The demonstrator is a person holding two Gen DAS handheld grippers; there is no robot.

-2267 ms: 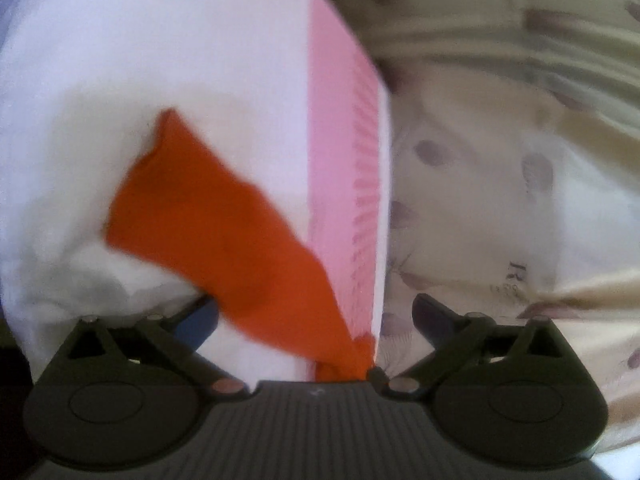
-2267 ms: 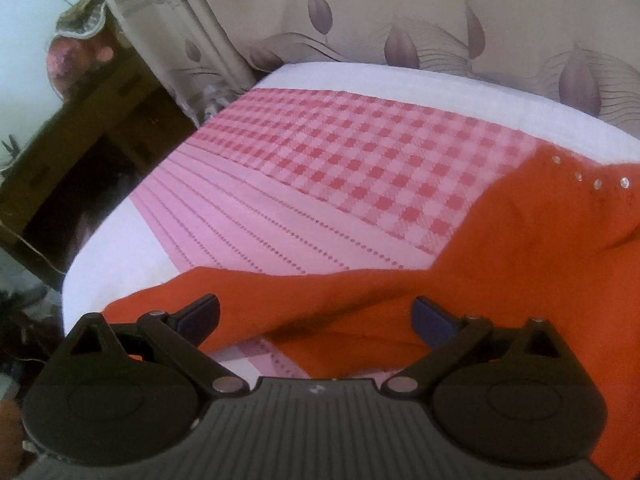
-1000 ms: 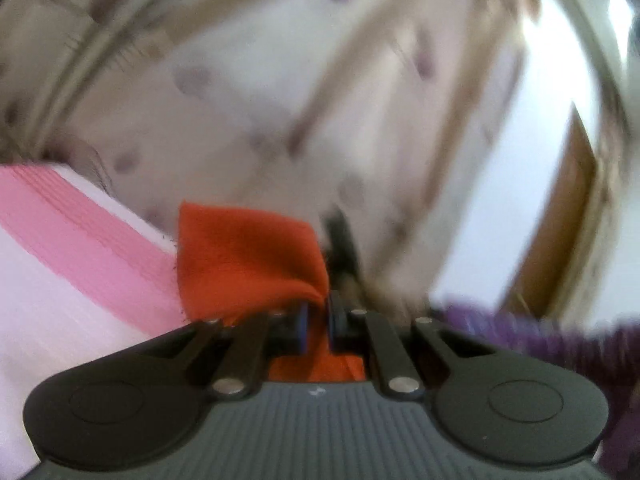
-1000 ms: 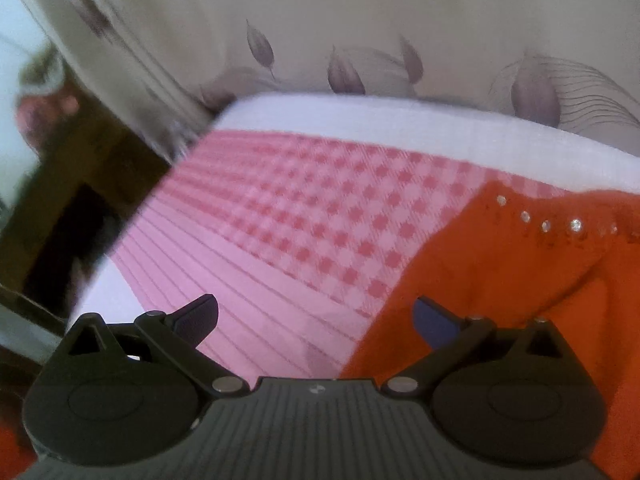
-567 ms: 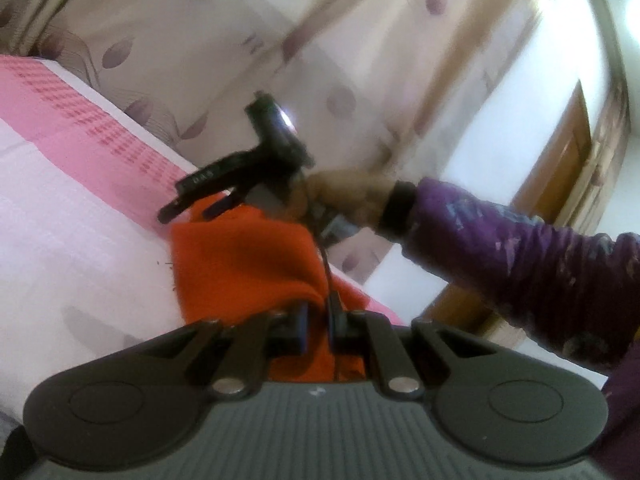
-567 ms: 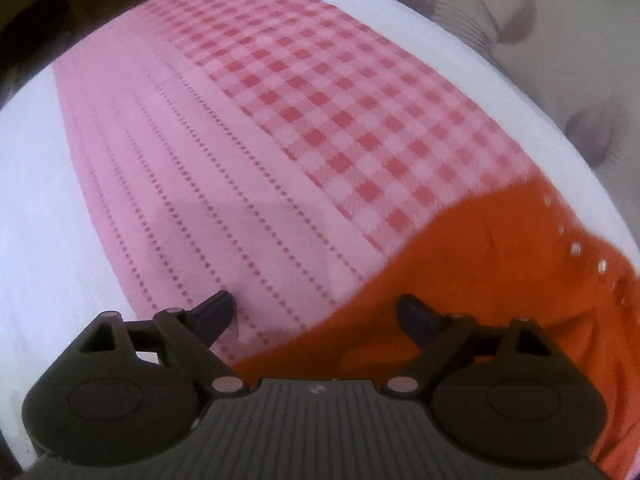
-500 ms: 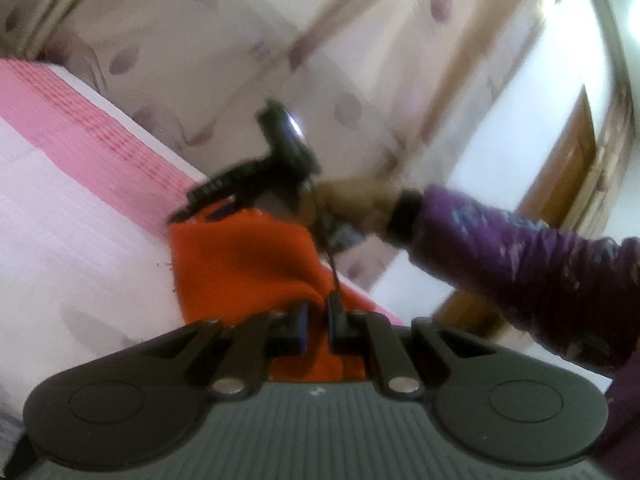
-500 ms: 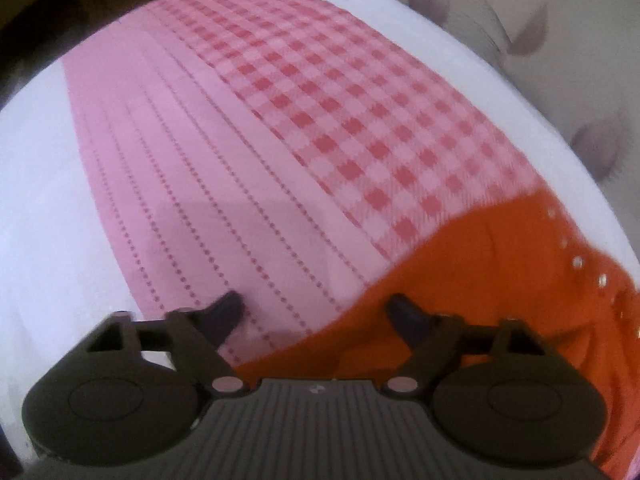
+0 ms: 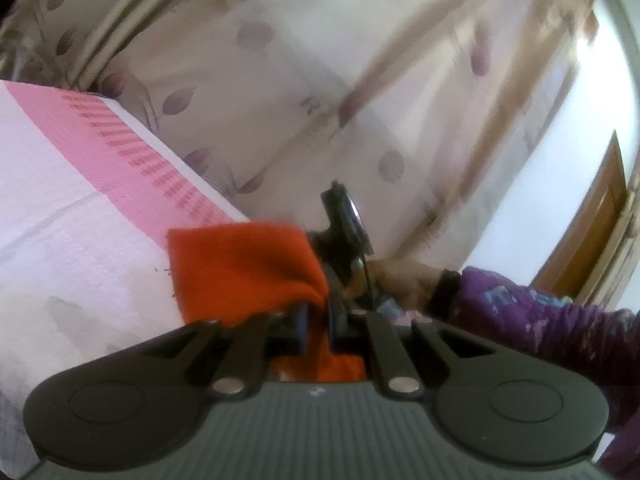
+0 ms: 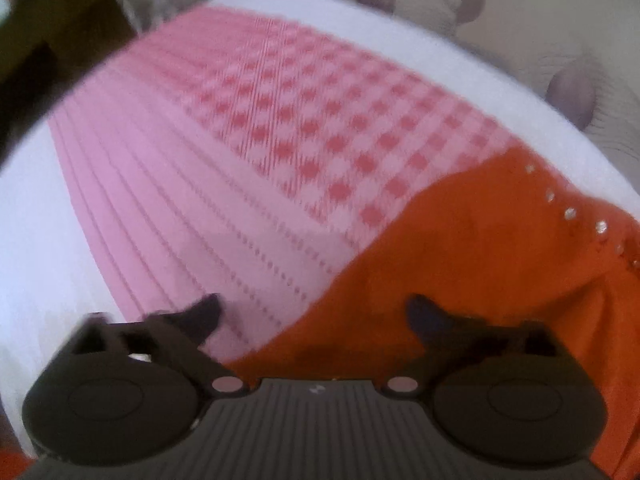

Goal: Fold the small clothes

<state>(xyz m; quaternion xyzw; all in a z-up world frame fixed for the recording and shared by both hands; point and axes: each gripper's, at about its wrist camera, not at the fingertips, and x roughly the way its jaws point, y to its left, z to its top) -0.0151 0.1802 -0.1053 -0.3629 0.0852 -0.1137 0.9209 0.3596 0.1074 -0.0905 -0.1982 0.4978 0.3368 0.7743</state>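
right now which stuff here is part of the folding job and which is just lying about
Part of the job:
- orange knit garment with small studs
- left gripper, shut on an orange corner
- right gripper, jaws opening, orange edge below them
- pink-and-white checked bed cover, the folding surface

Just there:
- beige leaf-print curtain
- brown wooden door

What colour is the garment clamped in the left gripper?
Orange-red garment, plain where clamped; the right wrist view shows it best, with small shiny studs.

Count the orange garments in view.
1: one orange garment lies on the pink checked bedcover, a corner pinched in the left gripper. Others may lie out of frame.
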